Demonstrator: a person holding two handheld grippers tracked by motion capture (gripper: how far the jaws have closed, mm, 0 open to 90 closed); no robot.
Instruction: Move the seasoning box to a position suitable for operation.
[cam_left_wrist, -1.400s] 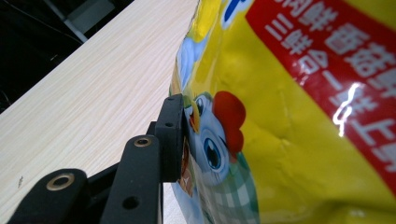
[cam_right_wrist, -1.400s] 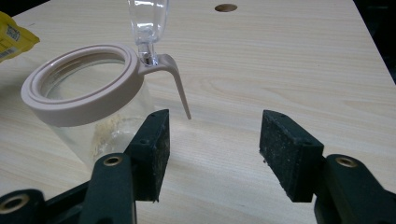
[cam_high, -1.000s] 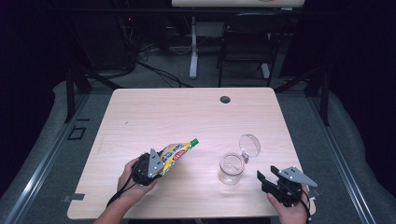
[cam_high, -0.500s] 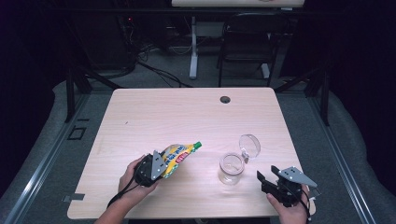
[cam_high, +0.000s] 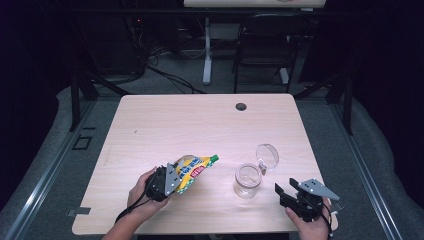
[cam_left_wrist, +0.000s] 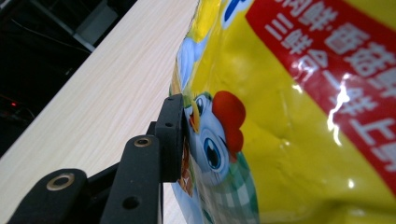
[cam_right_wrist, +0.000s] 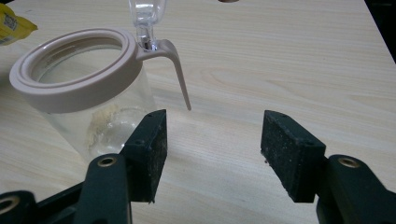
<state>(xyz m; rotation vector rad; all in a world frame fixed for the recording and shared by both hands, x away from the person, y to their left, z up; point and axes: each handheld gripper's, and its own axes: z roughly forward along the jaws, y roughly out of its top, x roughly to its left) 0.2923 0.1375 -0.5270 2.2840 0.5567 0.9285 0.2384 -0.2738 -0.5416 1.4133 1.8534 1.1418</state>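
Clamping a glossy yellow snack pouch (cam_high: 192, 171), left gripper (cam_high: 172, 181) sat beside lidded clear glass jar (cam_high: 247, 180), right gripper (cam_right_wrist: 212, 151) gaped wide, empty, wooden table (cam_high: 200, 125) beneath.

Pouch (cam_high: 192, 170): yellow, red label band with white characters, green cap, printed cartoon chicken with red comb. Jar (cam_high: 247, 181): clear body, beige rim. Table (cam_high: 200, 125): light wood grain. Gripper pads (cam_right_wrist: 152, 151): black.

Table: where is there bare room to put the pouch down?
Free: the table's far half up to the grommet hole, and the left side. Crowded: the near edge, where the left gripper holds the pouch beside the open jar and right gripper.
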